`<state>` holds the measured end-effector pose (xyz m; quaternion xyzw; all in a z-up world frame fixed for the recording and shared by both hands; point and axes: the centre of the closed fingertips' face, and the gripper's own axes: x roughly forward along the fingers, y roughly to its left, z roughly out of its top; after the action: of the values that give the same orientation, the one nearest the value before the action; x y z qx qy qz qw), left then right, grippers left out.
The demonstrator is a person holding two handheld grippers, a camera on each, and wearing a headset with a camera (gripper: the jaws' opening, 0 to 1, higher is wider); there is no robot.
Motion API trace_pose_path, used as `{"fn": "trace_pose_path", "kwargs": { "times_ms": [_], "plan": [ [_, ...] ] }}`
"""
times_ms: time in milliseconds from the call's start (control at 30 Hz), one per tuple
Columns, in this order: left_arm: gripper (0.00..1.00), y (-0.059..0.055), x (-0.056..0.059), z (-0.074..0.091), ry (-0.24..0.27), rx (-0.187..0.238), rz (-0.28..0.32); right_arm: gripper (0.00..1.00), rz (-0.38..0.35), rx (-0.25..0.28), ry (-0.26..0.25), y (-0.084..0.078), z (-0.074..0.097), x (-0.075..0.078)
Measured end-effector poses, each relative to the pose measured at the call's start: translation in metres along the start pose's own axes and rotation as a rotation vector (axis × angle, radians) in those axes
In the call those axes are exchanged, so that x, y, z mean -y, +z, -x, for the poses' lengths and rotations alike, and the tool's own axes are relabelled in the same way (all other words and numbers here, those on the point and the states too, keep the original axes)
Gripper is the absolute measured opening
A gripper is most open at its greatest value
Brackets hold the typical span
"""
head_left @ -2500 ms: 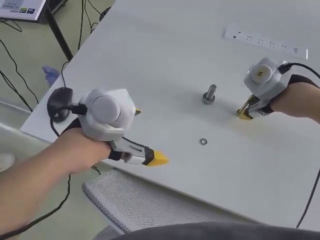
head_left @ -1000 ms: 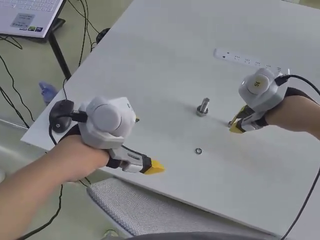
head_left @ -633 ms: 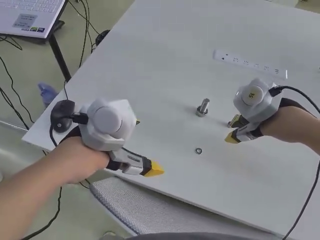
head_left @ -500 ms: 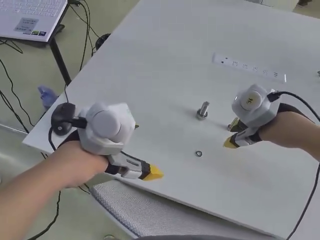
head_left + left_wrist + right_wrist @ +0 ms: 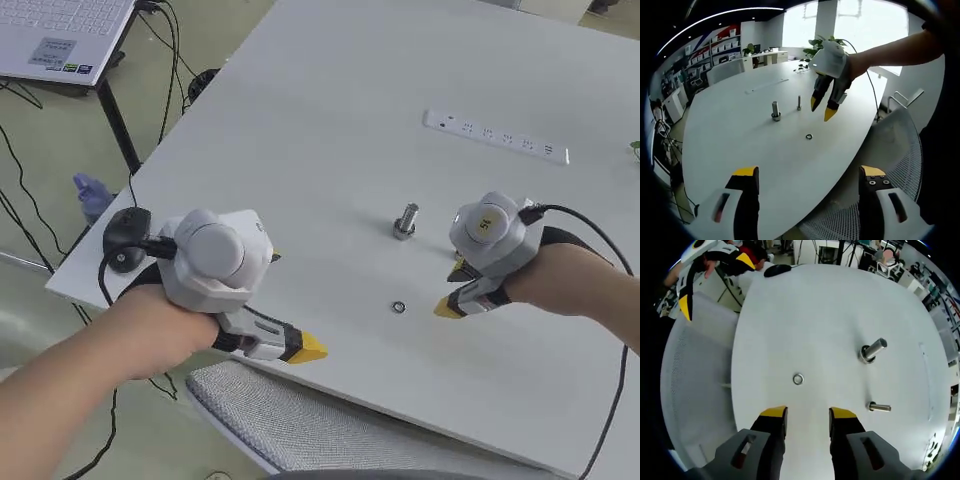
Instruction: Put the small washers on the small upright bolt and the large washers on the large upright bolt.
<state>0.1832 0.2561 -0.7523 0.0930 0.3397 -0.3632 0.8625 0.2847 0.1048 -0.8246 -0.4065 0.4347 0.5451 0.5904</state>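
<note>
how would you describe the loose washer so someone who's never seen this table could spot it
On the big white table, find the thick bolt standing near the middle. Nearer the person from it, just ahead of the right gripper, lies the washer. It is a small metal ring lying flat, while the thick bolt and the thin bolt both stand upright.

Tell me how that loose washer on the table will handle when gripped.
The washer lies flat on the smooth table, so it will probably slide rather than lift. Thin and metallic-looking, it is likely stiff and light. On edge, its round shape might roll.
</note>
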Motion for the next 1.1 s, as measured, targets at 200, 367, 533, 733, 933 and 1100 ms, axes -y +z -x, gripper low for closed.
{"fn": "trace_pose_path", "kwargs": {
  "times_ms": [200,367,533,733,933,1100],
  "plan": [
    [0.85,-0.001,-0.007,-0.002,0.028,0.011,0.004,0.35,-0.002,0.023,0.009,0.006,-0.008,-0.001],
    [0.86,-0.005,-0.006,-0.004,0.022,0.007,-0.016,0.35,-0.004,0.049,0.01,0.015,-0.019,0.0],
    [0.86,-0.002,-0.007,-0.006,0.011,0.027,-0.008,0.34,0.006,0.059,0.014,0.024,-0.029,-0.005],
    [0.86,-0.004,-0.007,-0.01,-0.007,0.011,-0.017,0.33,0.022,0.048,0.02,0.028,-0.046,-0.003],
    [0.85,-0.003,-0.011,-0.011,-0.014,0.01,-0.019,0.31,0.021,0.037,0.018,0.025,-0.055,-0.002],
    [0.84,-0.004,-0.013,-0.01,-0.022,0.007,-0.02,0.31,0.018,0.041,0.011,0.024,-0.061,-0.002]
  ]
}}
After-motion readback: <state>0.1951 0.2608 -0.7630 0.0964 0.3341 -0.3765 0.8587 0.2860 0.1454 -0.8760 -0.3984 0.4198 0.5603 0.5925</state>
